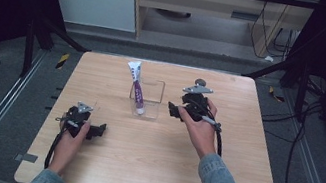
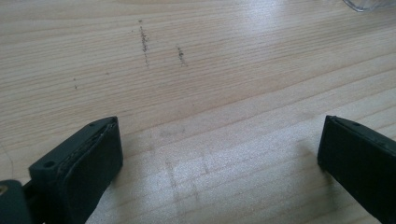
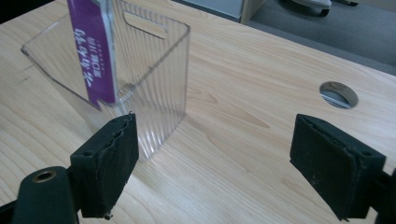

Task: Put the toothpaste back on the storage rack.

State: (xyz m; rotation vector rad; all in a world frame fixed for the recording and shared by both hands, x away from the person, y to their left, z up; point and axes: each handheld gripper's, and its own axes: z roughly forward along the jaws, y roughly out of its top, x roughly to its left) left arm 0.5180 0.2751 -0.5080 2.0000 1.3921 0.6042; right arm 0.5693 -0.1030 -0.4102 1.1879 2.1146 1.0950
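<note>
Tube [image 1: 137,87] stands tilted in the clear box [image 1: 151,100] at table [image 1: 152,171] centre, so placing looks done. Right gripper [image 1: 174,109] at the box's 3 o'clock, jaws wide, empty. Left gripper [image 1: 99,129] at 7 o'clock, open, empty. Likely only retreat left.

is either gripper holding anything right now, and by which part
Nothing is held. The right gripper stands open beside the clear box, where the purple tube stands; the left gripper is open over bare table.

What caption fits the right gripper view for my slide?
Open right gripper beside a clear box holding a purple tube on the wooden table.
</note>
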